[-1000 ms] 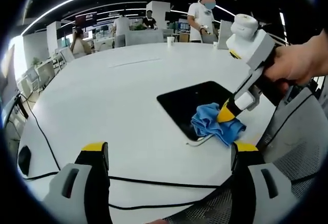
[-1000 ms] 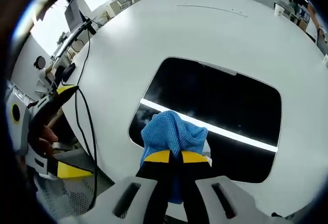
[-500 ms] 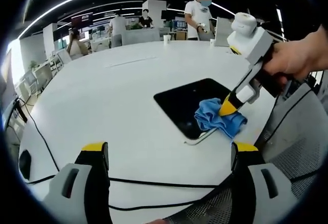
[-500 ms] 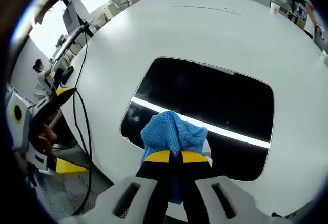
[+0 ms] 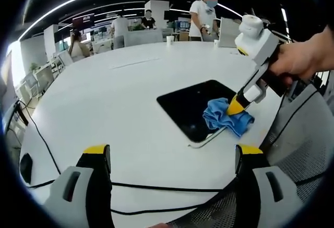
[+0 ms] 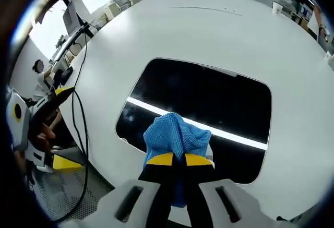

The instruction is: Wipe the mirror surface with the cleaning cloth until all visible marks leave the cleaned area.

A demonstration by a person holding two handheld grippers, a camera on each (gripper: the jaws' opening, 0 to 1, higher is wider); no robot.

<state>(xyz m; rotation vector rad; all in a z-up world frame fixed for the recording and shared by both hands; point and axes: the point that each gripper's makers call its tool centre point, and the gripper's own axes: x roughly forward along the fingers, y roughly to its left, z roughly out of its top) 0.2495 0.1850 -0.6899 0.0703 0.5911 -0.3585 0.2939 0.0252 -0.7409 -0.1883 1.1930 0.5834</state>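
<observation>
Step in hand: wiping is under way along the mirror's near edge.
Right tool (image 6: 174,161): jaws are pinching the blue cleaning cloth (image 6: 176,135), pressing it onto the glass.
Mirror (image 6: 209,103): is lying flat on the white bench (image 5: 104,113).
Left tool (image 5: 172,157): is hovering off the bench edge, jaws spread wide, holding nothing.
Next move: probably sweeping the cloth across the untouched dark glass, keeping pressure.

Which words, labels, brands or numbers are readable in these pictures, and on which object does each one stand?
None can be read.
Dark screen on the far wall in the left gripper view: something may be on it, but too small and blurred to read.
Mirror, blue cloth, white table, right claw: no lettering visible.
</observation>
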